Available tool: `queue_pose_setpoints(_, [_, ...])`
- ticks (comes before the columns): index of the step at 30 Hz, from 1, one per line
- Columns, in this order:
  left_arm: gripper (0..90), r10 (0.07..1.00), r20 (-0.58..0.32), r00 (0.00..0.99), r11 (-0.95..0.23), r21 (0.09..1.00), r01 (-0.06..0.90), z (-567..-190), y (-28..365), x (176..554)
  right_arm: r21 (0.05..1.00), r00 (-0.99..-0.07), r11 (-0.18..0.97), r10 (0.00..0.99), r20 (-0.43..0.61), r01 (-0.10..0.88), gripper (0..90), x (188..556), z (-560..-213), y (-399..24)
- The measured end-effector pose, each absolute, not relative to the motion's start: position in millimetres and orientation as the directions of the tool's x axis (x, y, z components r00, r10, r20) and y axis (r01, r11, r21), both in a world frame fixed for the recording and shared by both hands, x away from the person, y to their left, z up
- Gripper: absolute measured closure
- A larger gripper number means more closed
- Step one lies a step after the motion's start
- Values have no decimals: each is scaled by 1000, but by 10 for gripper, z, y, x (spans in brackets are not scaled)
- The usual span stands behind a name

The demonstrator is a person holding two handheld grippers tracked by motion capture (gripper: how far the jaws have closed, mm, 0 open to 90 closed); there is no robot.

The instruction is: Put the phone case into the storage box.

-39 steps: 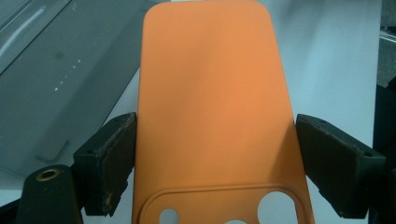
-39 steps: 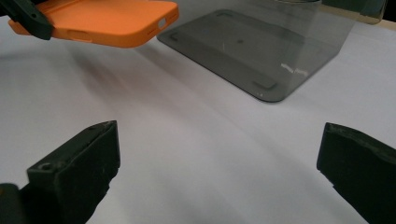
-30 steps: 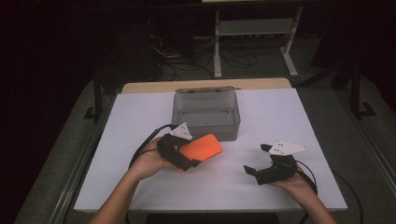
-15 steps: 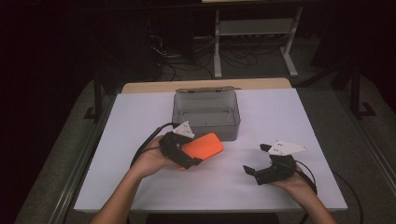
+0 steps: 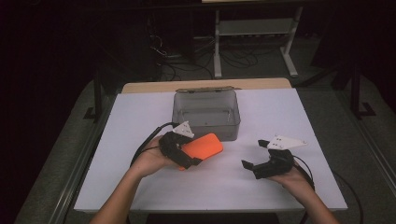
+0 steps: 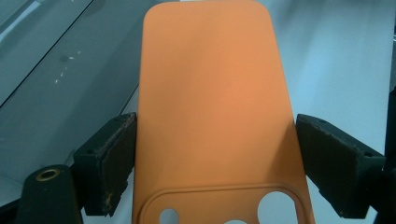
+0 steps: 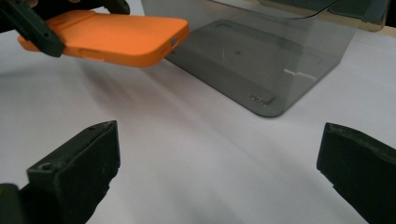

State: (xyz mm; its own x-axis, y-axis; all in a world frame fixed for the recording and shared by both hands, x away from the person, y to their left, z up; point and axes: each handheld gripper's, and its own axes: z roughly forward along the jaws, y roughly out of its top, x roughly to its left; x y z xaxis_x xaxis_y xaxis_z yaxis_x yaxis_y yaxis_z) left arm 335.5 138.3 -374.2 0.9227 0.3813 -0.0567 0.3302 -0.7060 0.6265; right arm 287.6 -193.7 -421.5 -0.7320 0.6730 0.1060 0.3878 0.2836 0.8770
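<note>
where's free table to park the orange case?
Bare white table left of the clear box, right of it too, and between the two claws. Tight spot: the orange phone case in the left claw sits close to the box's front wall.

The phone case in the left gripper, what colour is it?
Plain orange; the phone case shows best in the left gripper view.

From above our own side we look forward and down on the whole worktop (image 5: 140,116). Our left claw view sits very close, facing along the orange phone case (image 6: 215,107). Our right claw view looks low across the worktop; it shares that case (image 7: 116,39) and the clear box (image 7: 261,60) with the high view.
</note>
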Motion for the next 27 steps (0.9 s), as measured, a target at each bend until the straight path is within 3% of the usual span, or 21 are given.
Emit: queue_pose_setpoints(27, [156,381,-54,923,-702,632,327,-3735,1389,3355,907,-745,246,659,102,341,0,3192,-4149,-1753])
